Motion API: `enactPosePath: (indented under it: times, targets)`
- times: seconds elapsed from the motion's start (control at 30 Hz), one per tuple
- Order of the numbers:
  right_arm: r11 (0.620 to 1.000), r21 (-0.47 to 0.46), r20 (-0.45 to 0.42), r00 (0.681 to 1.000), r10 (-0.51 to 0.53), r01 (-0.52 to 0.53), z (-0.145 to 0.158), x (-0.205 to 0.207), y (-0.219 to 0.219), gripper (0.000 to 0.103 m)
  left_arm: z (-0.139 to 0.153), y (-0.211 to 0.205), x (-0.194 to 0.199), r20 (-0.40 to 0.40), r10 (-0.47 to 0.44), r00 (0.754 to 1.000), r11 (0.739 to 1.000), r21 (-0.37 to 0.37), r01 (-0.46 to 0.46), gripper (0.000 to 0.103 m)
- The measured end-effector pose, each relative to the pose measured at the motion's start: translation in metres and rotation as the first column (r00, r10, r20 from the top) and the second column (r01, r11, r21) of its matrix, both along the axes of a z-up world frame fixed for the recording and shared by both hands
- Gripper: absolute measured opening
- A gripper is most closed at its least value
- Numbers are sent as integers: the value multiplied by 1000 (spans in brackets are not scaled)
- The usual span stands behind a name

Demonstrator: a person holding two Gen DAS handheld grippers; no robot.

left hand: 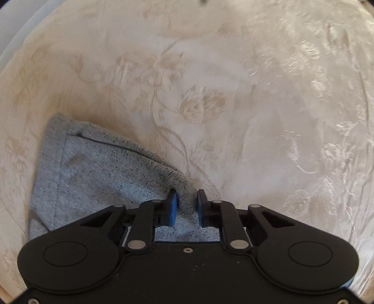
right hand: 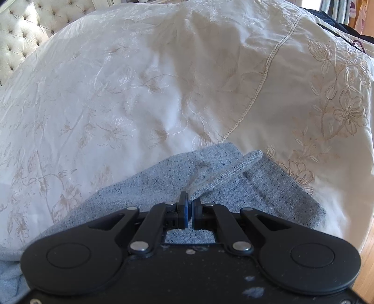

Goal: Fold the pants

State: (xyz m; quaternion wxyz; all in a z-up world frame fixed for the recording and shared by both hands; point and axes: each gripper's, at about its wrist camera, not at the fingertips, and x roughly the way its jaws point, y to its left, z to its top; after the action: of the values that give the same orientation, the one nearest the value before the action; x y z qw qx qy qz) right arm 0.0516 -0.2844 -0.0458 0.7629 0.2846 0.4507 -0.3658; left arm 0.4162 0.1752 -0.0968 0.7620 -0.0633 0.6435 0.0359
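Observation:
Light grey speckled pants [left hand: 93, 168] lie on a cream floral bedspread [left hand: 222, 70]. In the left wrist view one corner of the cloth spreads out to the left. My left gripper [left hand: 187, 203] points straight down, and its blue pads pinch a raised edge of the grey fabric. In the right wrist view the pants [right hand: 145, 187] run across the lower middle of the picture. My right gripper [right hand: 190, 205] is shut on a lifted fold [right hand: 233, 168] of the same fabric, which sticks up to the right of its fingertips.
The bedspread [right hand: 140, 81] covers a bed, and a stitched seam [right hand: 261, 88] runs across it. A tufted headboard [right hand: 21, 30] is at the far left. Wooden floor [right hand: 367, 257] shows past the bed's right edge, and dark items [right hand: 339, 21] lie at the far right.

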Motion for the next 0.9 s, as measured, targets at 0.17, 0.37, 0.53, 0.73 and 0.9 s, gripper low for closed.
enactPosePath:
  times: [0.17, 0.37, 0.53, 0.73, 0.9]
  targets:
    - [998, -44, 43, 998, 50, -48, 22, 1, 0, 2, 55, 11, -34, 145, -49, 988, 998, -38, 55, 19]
    - [997, -55, 171, 983, 67, -58, 61, 18, -12, 3, 109, 37, -66, 246, 13, 969, 992, -128, 20, 19]
    - [988, -106, 275, 951, 139, -113, 104, 9, -7, 3, 141, 58, -127, 352, 50, 935, 979, -204, 24, 19]
    - [986, -79, 187, 970, 156, -144, 86, -45, 0, 3, 100, 77, -212, 305, -14, 952, 989, -136, 58, 19]
    - [990, -14, -41, 989, 141, -141, 9, -83, 6, 3, 11, 77, -241, 92, -43, 995, 999, -18, 45, 17]
